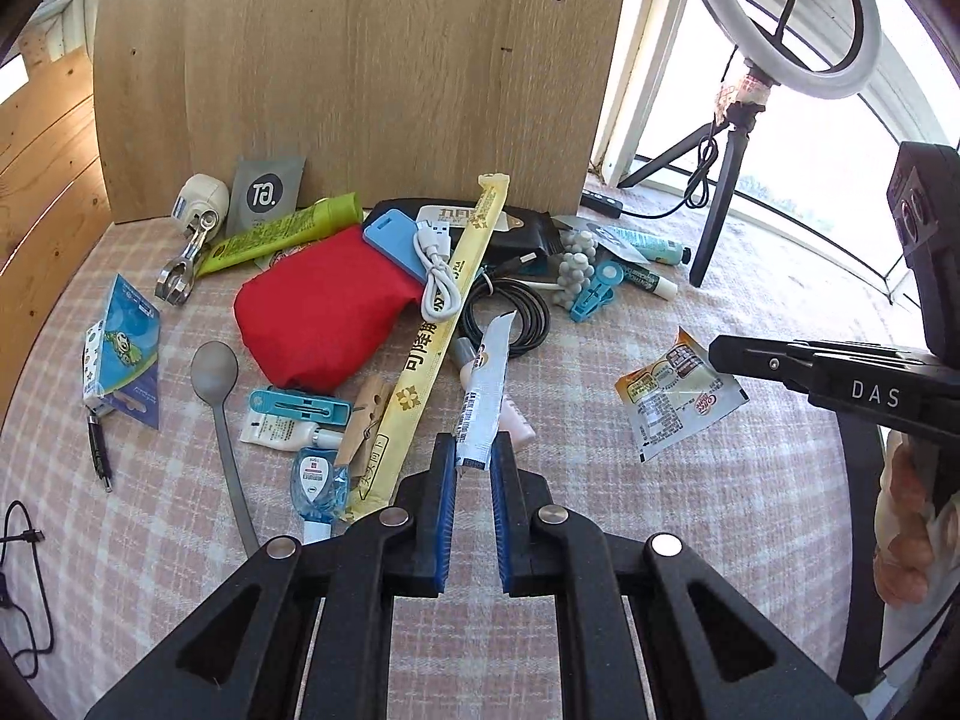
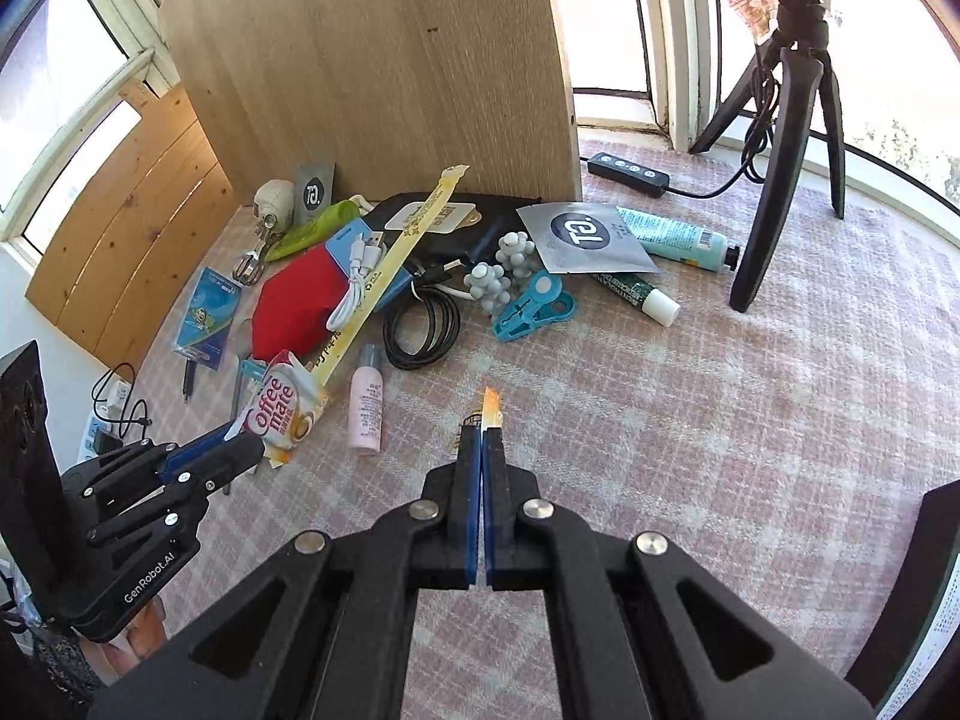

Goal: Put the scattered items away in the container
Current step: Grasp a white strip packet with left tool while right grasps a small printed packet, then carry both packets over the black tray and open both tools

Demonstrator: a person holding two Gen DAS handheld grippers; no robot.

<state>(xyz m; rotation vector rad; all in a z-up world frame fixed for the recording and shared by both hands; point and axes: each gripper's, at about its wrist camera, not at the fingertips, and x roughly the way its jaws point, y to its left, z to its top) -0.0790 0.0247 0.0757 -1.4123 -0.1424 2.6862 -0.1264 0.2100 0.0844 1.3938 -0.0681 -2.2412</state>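
My left gripper [image 1: 474, 444] is shut on the bottom edge of a white Coffee mate sachet [image 1: 483, 390], which stands up from its pads above the checked cloth. From the right wrist view that same left gripper [image 2: 249, 447] shows at the left, with the sachet's printed face [image 2: 282, 414] toward me. My right gripper [image 2: 483, 432] is shut on a second orange sachet [image 2: 490, 408], seen edge-on. In the left wrist view the right gripper [image 1: 717, 354] comes in from the right, and its sachet [image 1: 678, 402] hangs off the tips.
Scattered items lie against an upright wooden board [image 1: 360, 72]: a red pouch [image 1: 324, 318], black pouch [image 1: 522, 228], long yellow packet [image 1: 438, 336], spoon [image 1: 216, 372], coiled black cable [image 2: 420, 324], pink bottle [image 2: 367, 408] and blue clips [image 2: 531, 306]. A tripod [image 2: 780, 138] stands at the right.
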